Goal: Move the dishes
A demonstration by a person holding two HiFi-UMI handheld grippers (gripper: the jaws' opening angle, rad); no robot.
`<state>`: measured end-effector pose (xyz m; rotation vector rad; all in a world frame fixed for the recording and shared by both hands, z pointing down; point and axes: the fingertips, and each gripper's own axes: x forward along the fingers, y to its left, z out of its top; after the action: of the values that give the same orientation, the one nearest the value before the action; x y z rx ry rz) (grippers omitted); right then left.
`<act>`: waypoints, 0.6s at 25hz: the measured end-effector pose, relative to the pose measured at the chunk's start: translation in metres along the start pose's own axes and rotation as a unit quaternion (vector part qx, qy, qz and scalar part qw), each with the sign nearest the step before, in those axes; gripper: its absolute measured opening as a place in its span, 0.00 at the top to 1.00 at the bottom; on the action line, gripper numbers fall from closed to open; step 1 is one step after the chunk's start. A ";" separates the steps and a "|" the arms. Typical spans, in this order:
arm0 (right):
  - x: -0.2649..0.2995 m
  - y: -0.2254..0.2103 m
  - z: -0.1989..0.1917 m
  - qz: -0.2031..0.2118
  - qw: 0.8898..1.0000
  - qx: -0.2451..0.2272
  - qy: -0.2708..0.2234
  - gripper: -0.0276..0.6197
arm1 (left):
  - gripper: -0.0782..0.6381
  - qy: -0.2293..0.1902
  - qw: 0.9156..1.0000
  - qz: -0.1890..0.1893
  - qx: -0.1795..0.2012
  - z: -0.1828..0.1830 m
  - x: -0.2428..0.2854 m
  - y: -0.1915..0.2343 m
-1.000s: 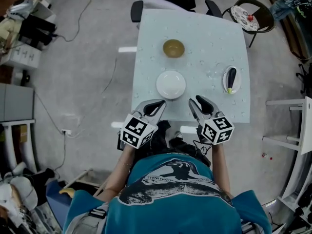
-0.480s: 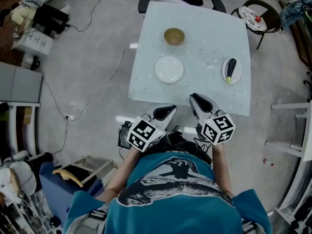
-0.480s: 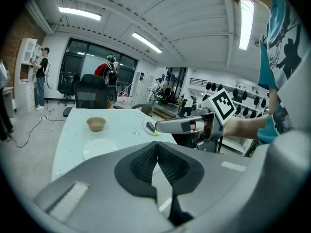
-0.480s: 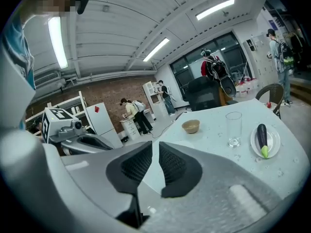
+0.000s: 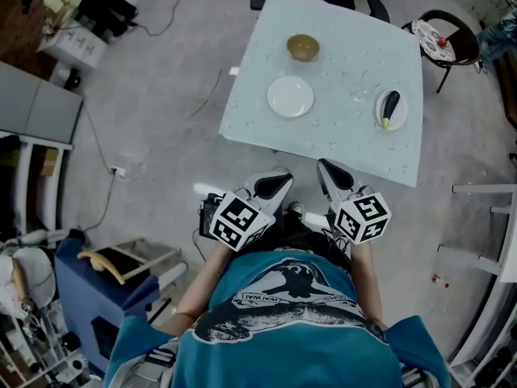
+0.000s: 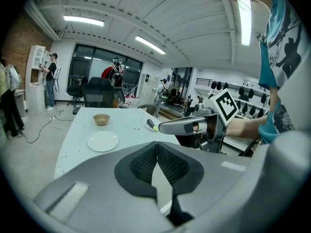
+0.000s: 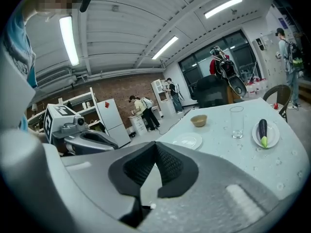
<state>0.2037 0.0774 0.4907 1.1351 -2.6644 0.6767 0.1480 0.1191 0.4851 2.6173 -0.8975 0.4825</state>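
On the pale table (image 5: 339, 120) lie a white plate (image 5: 290, 96) (image 6: 102, 141) (image 7: 187, 141), a tan bowl (image 5: 302, 47) (image 6: 101, 119) (image 7: 198, 121), a clear glass (image 5: 359, 94) (image 7: 236, 122) and a small plate with an eggplant (image 5: 391, 108) (image 7: 265, 133). My left gripper (image 5: 279, 179) (image 6: 156, 155) and right gripper (image 5: 322, 168) (image 7: 155, 154) are held side by side off the table's near edge, close to the person's body. Both are shut with nothing between their jaws.
Chairs (image 5: 440, 35) stand at the table's far side and right corner. Cables run over the grey floor (image 5: 153, 95) at left. A blue cart (image 5: 105, 297) and shelving are at lower left. People stand in the background of both gripper views.
The person has stepped back from the table. Both grippers, which reached over the table's near edge beside the white plate, are now off the table, which looks smaller and farther.
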 end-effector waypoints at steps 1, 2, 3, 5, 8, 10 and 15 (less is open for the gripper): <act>-0.002 0.004 -0.005 0.003 1.000 -0.002 0.003 0.95 | 0.87 -0.002 1.000 0.004 -0.001 -0.003 -0.003 -0.003; -0.003 0.007 -0.009 0.006 1.000 -0.005 0.007 0.95 | 0.87 -0.003 1.000 0.008 -0.001 -0.007 -0.005 -0.005; -0.004 0.010 -0.013 0.009 1.000 -0.010 0.010 0.95 | 0.87 -0.004 1.000 0.011 -0.002 -0.010 -0.007 -0.007; -0.007 0.017 -0.020 0.014 1.000 -0.020 0.018 0.95 | 0.87 -0.002 1.000 0.013 -0.002 -0.015 -0.010 -0.013; -0.011 0.025 -0.025 0.018 0.999 -0.029 0.025 0.95 | 0.87 0.002 1.000 0.010 0.003 -0.019 -0.014 -0.022; -0.015 0.027 -0.029 0.019 0.999 -0.033 0.028 0.95 | 0.87 0.001 1.000 0.006 0.006 -0.021 -0.014 -0.027; -0.020 0.029 -0.033 0.018 0.999 -0.040 0.031 0.95 | 0.87 -0.002 1.000 0.004 0.007 -0.025 -0.014 -0.034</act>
<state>0.1965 0.1232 0.5033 1.0322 -2.6396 0.5945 0.1541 0.1619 0.4950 2.6295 -0.9087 0.4875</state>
